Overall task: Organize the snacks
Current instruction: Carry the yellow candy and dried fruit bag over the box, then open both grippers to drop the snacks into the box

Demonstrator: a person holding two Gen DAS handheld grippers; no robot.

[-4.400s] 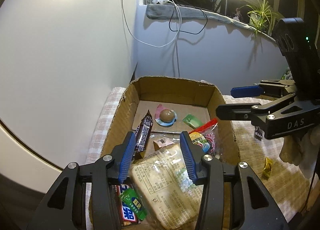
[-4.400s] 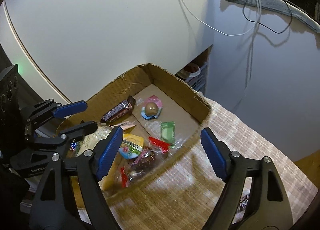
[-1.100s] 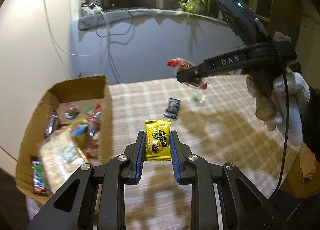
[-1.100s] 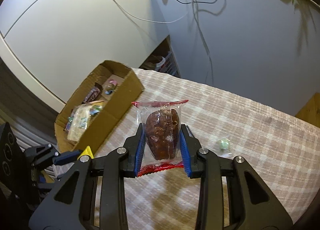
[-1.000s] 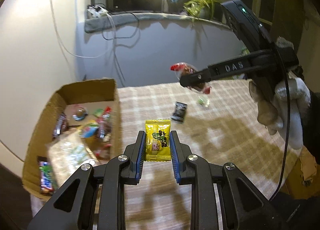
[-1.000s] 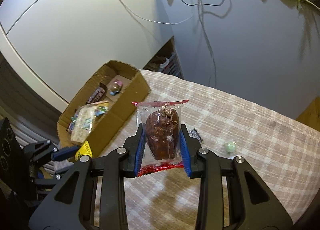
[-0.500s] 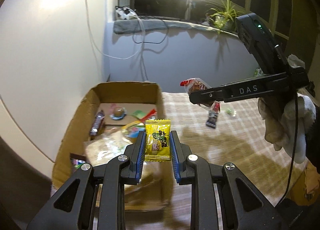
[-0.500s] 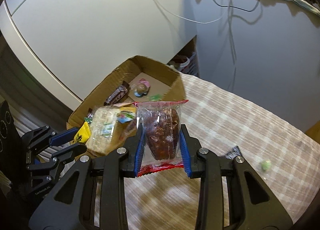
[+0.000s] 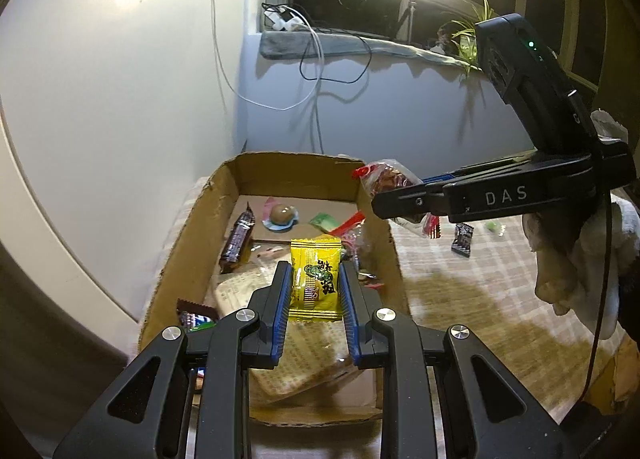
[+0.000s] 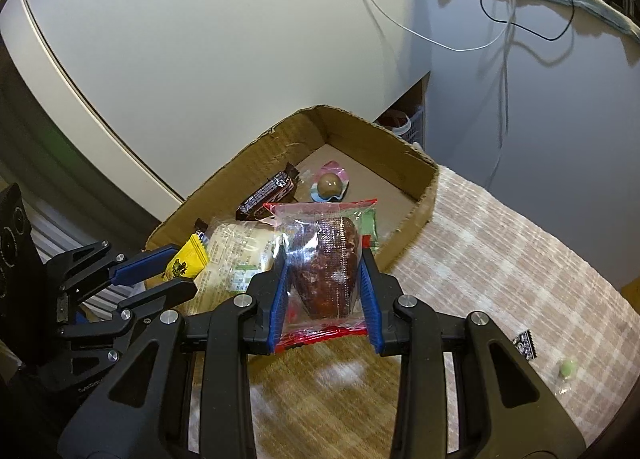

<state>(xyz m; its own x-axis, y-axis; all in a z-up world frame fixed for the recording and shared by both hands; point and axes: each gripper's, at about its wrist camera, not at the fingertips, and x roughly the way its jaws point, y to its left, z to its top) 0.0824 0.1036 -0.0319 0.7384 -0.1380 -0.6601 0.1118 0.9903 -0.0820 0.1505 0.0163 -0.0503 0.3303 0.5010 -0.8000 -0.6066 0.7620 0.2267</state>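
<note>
Left wrist view showed the left gripper [image 9: 315, 291] clenched on a yellow packet [image 9: 315, 280] above the cardboard box [image 9: 182, 243], the right gripper [image 10: 325, 285] clamping a red-edged snack bag [image 10: 326, 259] near its rim; releasing both over the box likely followed.

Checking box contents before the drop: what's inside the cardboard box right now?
Inside the cardboard box: a dark chocolate bar, a round brown candy, a green packet, a large clear cracker pack. The held yellow packet covers part of the middle.
</note>
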